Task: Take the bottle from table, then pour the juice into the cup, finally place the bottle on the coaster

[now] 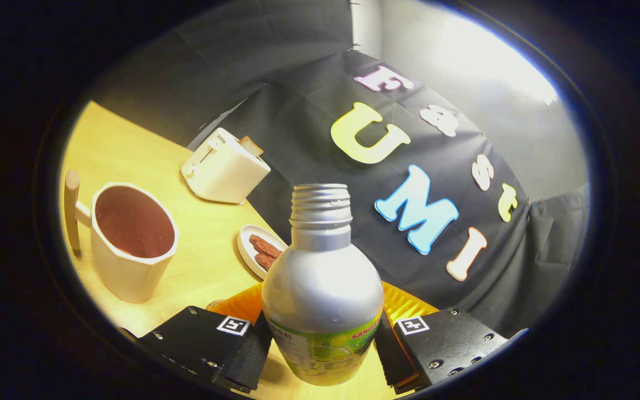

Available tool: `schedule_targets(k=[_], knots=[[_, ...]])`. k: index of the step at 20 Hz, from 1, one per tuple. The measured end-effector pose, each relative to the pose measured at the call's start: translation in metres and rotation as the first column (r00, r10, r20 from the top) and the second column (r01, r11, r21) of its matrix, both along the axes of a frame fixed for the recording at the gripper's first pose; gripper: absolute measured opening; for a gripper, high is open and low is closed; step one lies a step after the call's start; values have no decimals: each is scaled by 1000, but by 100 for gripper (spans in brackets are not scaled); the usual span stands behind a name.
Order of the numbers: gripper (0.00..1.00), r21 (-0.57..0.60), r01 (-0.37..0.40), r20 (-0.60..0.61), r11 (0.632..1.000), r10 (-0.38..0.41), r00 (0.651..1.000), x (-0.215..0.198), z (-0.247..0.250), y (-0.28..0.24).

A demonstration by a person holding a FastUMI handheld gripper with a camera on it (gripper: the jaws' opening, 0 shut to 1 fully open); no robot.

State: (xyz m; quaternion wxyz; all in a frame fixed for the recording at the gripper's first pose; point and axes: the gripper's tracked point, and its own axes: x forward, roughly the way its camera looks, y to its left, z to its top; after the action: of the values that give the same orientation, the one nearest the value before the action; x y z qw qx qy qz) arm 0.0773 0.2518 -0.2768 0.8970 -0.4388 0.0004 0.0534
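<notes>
A silver bottle (321, 289) with a green label and an open threaded neck stands upright between my fingers. My gripper (323, 353) is shut on the bottle, one pad against each side of its lower body. An orange ribbed coaster (240, 306) lies under and behind the bottle and shows on both sides of it. Whether the bottle's base touches the coaster is hidden. Beyond my left finger stands a white cup (131, 266) with a wooden handle, filled with dark red juice.
A white toaster (223, 166) with a slice of toast stands further back on the wooden table (131, 150). A small white plate (250, 250) with reddish strips lies between the cup and the bottle. The black cloth wall rises just behind the table's edge.
</notes>
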Motion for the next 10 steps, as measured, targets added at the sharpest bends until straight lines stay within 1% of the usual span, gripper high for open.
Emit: schedule_targets(k=[5, 10], knots=[[80, -155, 3, 62, 988, 7, 998, 8, 5, 2], [81, -262, 8, 56, 965, 6, 998, 16, -1, 1]])
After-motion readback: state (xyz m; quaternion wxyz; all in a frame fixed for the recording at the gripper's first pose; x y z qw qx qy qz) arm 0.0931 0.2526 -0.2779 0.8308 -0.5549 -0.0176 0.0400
